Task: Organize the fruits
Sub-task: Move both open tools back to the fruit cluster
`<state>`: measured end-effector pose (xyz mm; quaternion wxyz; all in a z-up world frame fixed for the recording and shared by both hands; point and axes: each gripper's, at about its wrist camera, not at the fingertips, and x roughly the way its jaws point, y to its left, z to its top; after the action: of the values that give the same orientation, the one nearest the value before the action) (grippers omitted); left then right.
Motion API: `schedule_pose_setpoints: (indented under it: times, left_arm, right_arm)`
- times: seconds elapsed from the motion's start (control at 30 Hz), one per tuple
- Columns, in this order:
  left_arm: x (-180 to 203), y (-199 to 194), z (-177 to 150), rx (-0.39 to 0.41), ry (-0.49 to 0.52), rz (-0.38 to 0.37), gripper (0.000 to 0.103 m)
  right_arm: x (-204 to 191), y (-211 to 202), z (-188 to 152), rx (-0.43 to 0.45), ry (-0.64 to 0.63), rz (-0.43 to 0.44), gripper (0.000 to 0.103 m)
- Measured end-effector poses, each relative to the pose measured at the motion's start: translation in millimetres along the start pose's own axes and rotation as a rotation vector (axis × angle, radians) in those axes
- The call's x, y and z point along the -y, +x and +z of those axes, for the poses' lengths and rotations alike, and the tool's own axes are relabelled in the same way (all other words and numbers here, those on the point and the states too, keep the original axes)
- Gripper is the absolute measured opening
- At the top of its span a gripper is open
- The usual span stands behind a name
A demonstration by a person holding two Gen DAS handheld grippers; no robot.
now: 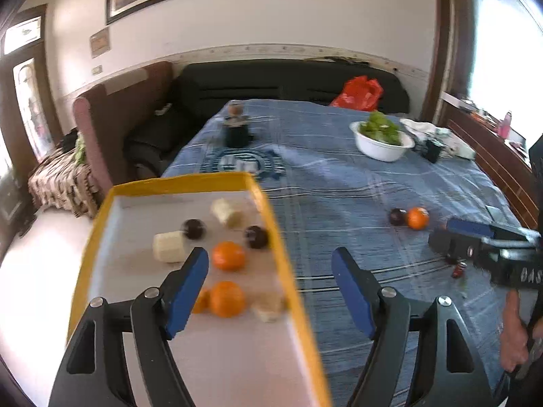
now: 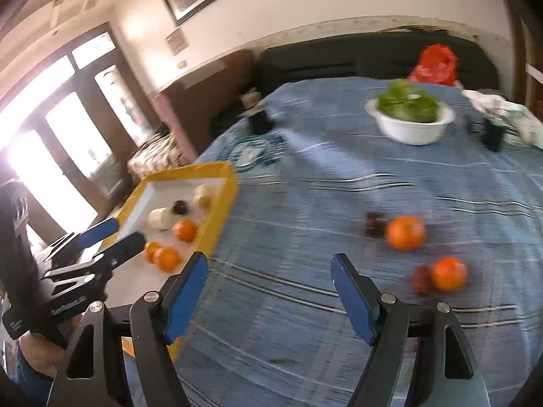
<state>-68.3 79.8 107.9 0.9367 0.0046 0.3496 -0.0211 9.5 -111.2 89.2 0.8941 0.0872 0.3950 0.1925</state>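
Both sets of fingers wide apart, nothing held: left gripper (image 1: 269,288) over the yellow tray (image 1: 271,210) of fruit, right gripper (image 2: 269,291) above the worktop (image 2: 305,203). Better to lower squarely over the nearest orange (image 2: 448,273), clear of the dark fruit (image 2: 420,279) beside it.

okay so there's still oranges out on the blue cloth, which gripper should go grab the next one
Right. The right hand-held gripper is open and empty over the cloth, with the loose oranges just ahead of it. The left hand-held gripper, also open, sits over the yellow tray, farther from them.
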Motion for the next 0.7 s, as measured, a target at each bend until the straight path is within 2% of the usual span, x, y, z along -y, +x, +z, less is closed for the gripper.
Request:
schedule_pose_setpoints:
  times: [0.2, 0.3, 0.43, 0.53, 0.6, 0.7]
  left_arm:
    - [46.1, 5.8, -2.8, -0.024, 0.051, -0.088, 0.077]
    - [69.4, 13.6, -5.3, -0.052, 0.071, -0.134, 0.077]
    - [102.8, 27.3, -9.5, -0.119, 0.087, -0.234, 0.077]
    - [124.6, 37.9, -11.7, -0.169, 0.080, -0.323, 0.076]
    - [144.5, 45.7, -13.8, -0.197, 0.088, -0.385, 0.063]
    - [175.4, 55.2, -20.6, -0.217, 0.149, -0.408, 0.052]
  right_arm:
    - [78.6, -35.3, -4.5, 0.047, 0.127, -0.085, 0.076]
    - [111.1, -42.2, -9.0, 0.082, 0.190, -0.119, 0.065]
    - [147.8, -33.6, -16.7, 0.073, 0.294, -0.111, 0.043]
    - [162.5, -32.6, -21.1, 0.067, 0.366, -0.093, 0.041]
    - [167.9, -36.1, -22.1, 0.078, 0.396, -0.089, 0.041]
    - [172.0, -39.6, -23.0, 0.088, 0.421, -0.090, 0.042]
